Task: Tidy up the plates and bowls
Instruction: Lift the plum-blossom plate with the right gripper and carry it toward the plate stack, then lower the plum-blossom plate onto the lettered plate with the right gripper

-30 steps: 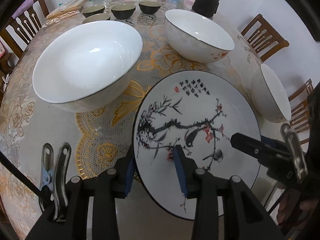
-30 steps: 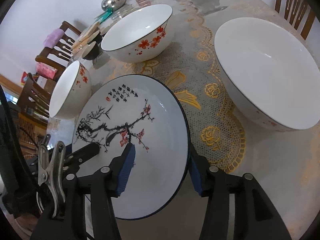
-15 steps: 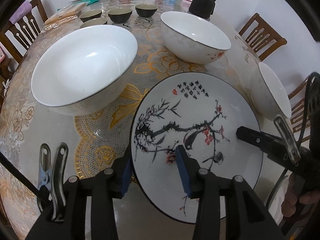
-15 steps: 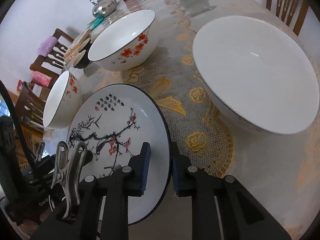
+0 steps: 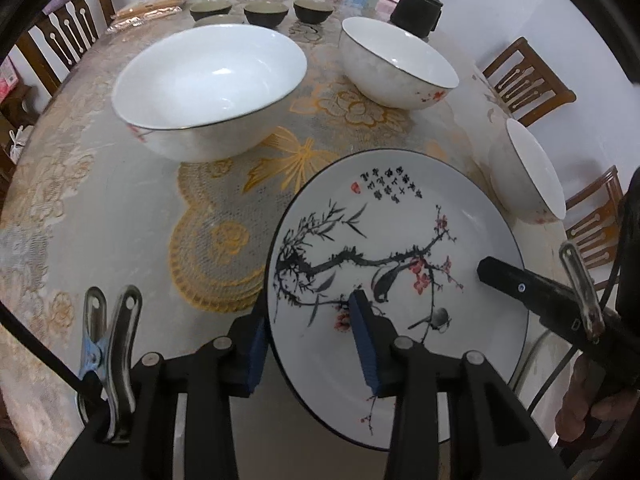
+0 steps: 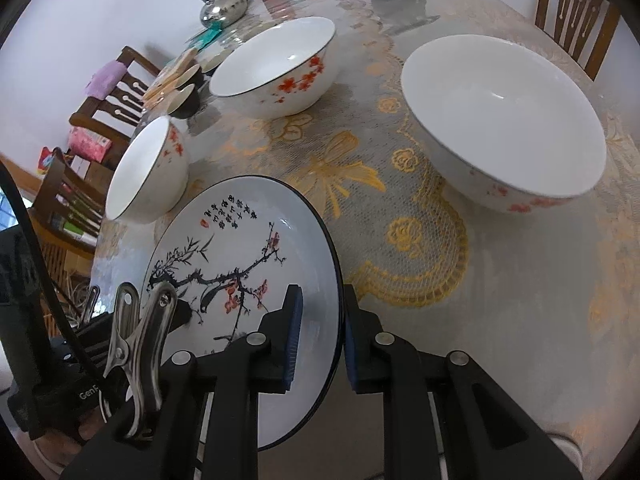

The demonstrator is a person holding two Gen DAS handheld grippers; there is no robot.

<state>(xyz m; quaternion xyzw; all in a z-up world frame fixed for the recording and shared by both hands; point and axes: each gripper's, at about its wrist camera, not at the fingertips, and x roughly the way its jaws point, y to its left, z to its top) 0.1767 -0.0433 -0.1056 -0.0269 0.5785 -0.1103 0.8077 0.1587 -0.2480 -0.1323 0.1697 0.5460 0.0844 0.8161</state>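
Observation:
A round painted plate (image 5: 400, 240) with a plum branch and a dark rim is held tilted above the table; it also shows in the right wrist view (image 6: 244, 256). My left gripper (image 5: 308, 344) straddles its near left rim with a wide gap. My right gripper (image 6: 320, 340) is shut on the plate's right rim. A large white bowl (image 5: 208, 84) stands at the left, a medium bowl (image 5: 400, 68) behind, and a small bowl (image 5: 528, 172) on the right.
The round table (image 5: 100, 208) has a gold lace cloth. Several small dark bowls (image 5: 266, 12), a black container (image 5: 416, 12), a steel kettle (image 6: 222, 6) and jars stand at the far side. Wooden chairs (image 5: 528, 84) ring the table.
My right gripper closed on the plate's rim. The plate rose and tilted, and both grippers pulled back and up from the table.

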